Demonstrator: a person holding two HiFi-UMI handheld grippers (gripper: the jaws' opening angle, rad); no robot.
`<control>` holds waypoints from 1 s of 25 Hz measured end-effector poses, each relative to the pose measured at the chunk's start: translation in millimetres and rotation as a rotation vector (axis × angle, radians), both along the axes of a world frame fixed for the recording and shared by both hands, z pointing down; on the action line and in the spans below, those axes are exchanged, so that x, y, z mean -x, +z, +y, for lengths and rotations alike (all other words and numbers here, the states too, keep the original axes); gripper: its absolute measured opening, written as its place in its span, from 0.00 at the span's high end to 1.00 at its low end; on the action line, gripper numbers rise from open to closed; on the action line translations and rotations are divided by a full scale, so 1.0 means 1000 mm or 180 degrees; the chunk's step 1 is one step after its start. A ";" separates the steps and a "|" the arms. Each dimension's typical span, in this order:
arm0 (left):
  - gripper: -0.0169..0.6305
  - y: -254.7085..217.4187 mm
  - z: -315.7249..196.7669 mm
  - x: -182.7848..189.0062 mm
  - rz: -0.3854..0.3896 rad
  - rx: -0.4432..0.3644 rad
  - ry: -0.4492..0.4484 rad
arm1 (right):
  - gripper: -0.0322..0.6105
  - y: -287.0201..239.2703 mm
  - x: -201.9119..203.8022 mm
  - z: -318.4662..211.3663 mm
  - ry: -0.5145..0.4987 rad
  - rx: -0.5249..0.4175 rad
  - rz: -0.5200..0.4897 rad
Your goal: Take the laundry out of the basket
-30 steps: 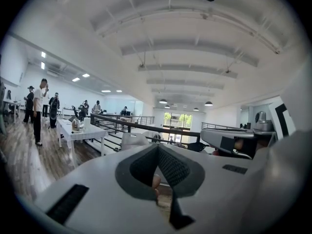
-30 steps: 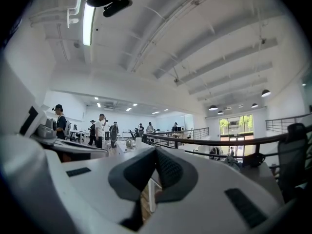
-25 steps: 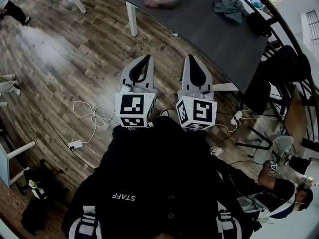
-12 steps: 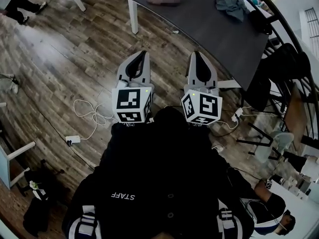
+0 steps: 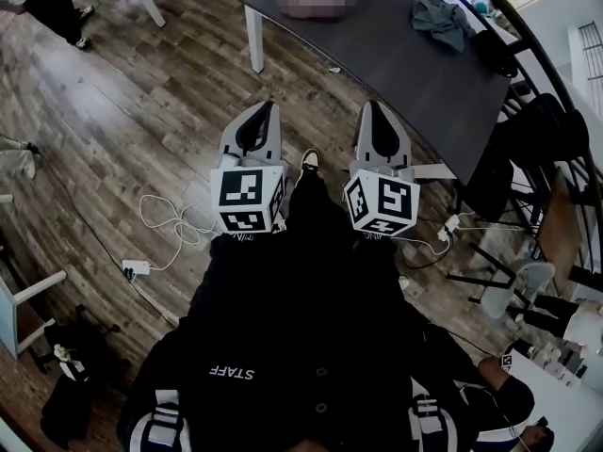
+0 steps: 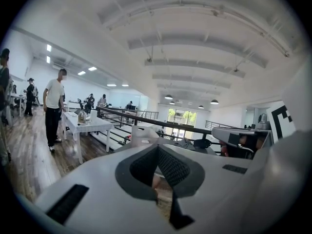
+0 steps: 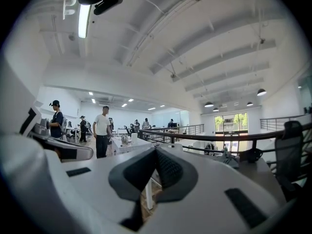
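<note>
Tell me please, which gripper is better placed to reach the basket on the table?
Left, by little: the basket stands straight ahead of the left gripper. The right gripper is equally shut and empty, short of the table.

We are looking steeply down from overhead; cameras on the left gripper (image 5: 274,105) and right gripper (image 5: 369,104) are facing level, sharing the dark table (image 5: 396,55).

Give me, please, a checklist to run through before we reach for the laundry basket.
1. Left gripper jaws open: not ok, shut and empty.
2. Right gripper jaws open: not ok, shut and empty.
3. Basket within reach: not ok; it stands on the dark table ahead, while both grippers are over the floor.
4. Laundry visible inside basket: cannot tell.
5. Walking path free: probably ok; the white cable lies off to the left.
</note>
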State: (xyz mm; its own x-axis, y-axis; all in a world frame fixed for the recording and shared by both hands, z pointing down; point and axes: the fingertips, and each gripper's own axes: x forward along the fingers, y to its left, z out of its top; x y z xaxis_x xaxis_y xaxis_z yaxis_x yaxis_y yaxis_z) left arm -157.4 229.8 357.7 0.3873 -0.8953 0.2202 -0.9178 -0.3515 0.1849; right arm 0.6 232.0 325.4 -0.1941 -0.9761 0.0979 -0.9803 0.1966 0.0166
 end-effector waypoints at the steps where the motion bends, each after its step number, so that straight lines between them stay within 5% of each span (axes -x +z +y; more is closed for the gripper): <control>1: 0.97 0.002 -0.006 -0.002 -0.0007 -0.0001 -0.0009 | 0.93 0.002 -0.003 -0.007 0.0003 -0.0005 -0.0008; 7: 0.97 0.016 -0.061 -0.015 -0.0059 0.0025 -0.0058 | 0.93 0.014 -0.019 -0.066 -0.0022 -0.0024 -0.0043; 25: 0.97 0.016 -0.337 -0.126 -0.0156 0.0186 0.0123 | 0.93 0.018 -0.096 -0.338 -0.0181 0.0174 -0.0028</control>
